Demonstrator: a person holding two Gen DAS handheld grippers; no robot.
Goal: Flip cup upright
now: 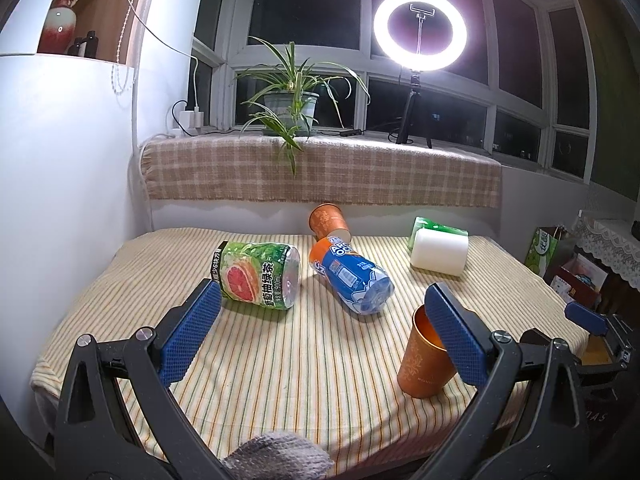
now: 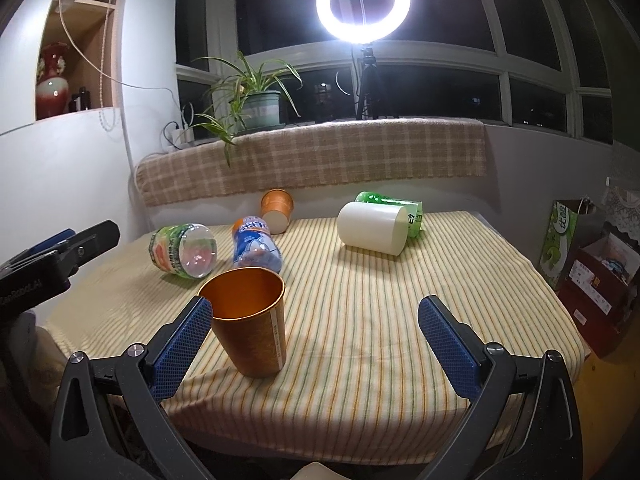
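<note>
an orange cup (image 2: 250,322) stands upright on the striped desk (image 2: 380,300) (both tools spread apart, gripping nothing): left tool (image 1: 320,332), right tool (image 2: 316,340).

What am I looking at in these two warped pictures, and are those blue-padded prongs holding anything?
Each picture comes from a wide-angle camera on a hand-held claw, looking forward along its two blue-padded fingers; a person holds one claw in each hand.

The left claw and the right claw are both wide open and grip nothing.

On the striped tablecloth an orange cup stands upright, mouth up, close to the right claw's left finger; I cannot tell whether they touch. A second orange cup lies on its side at the far edge. Also on their sides: a green tea bottle, a blue-labelled bottle, a white cylinder and a green pack behind it.
</note>
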